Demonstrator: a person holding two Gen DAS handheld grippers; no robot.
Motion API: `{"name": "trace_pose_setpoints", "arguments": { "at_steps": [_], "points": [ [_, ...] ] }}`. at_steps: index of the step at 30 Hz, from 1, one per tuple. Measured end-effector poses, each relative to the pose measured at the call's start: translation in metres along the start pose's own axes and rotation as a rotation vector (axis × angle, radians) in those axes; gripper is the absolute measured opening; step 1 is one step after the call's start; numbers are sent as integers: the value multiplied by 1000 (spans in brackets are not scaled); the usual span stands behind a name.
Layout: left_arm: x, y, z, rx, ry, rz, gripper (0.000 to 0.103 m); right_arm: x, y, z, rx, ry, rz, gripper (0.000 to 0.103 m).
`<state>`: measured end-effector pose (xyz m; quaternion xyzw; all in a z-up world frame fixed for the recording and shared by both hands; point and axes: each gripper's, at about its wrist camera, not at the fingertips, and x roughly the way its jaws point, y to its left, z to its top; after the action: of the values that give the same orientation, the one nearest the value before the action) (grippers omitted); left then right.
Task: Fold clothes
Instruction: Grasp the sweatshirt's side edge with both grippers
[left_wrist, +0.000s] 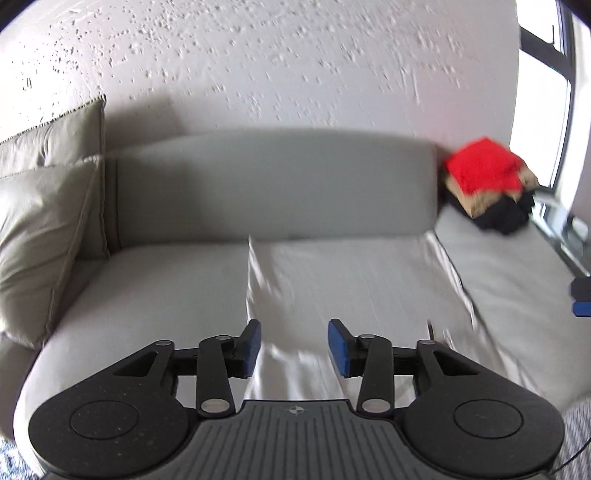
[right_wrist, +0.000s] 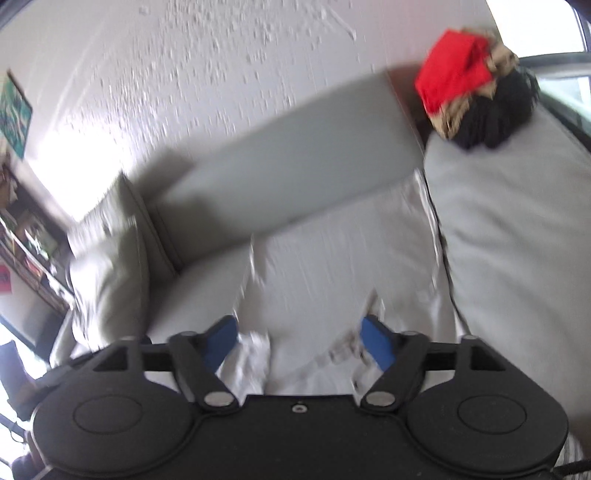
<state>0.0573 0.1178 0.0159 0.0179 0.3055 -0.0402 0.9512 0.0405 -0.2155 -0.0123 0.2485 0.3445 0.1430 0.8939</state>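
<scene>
**Sofa seat, one white garment spread, both grippers empty above it**

Item 1. Beige cushions (left_wrist: 48, 206), at the sofa's left end, propped against the backrest (left_wrist: 273, 181).

Item 2. Left gripper (left_wrist: 294, 345), jaws apart, nothing between its blue pads; it hung over the near edge of the garment.

Item 3. White garment (left_wrist: 354, 280), the task's thing, lay spread on the grey seat cushion (left_wrist: 155, 291), reaching from the near edge back to the foot of the backrest. Its far part lay fairly flat; the near part was rumpled and creased. What kind of garment it was could not be told through the blur. It looked thin, light and limp, likely to drape and slide rather than hold a shape. Corners or a hem edge appeared the soundest places to pinch, one per gripper, with the cloth kept taut between them.

Item 4. Right gripper (right_wrist: 298, 343), jaws wide apart and empty, above the rumpled near folds (right_wrist: 255, 354).

Item 5. Pile of clothes (left_wrist: 487, 184), red on top, tan and black beneath, at the far right of the sofa by the window (left_wrist: 565, 74), well apart from the white garment.
</scene>
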Motion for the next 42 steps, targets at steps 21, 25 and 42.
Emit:
{"name": "trace_pose_setpoints", "arguments": {
  "at_steps": [21,25,42],
  "points": [
    [321,93,45,-174,235,87,44,257,-162,142,138,32,-252,46],
    [358,108,51,-215,251,54,47,299,-197,163,165,44,-285,39],
    [403,109,75,-246,255,12,26,343,-224,176,201,77,-241,34]
  ]
}}
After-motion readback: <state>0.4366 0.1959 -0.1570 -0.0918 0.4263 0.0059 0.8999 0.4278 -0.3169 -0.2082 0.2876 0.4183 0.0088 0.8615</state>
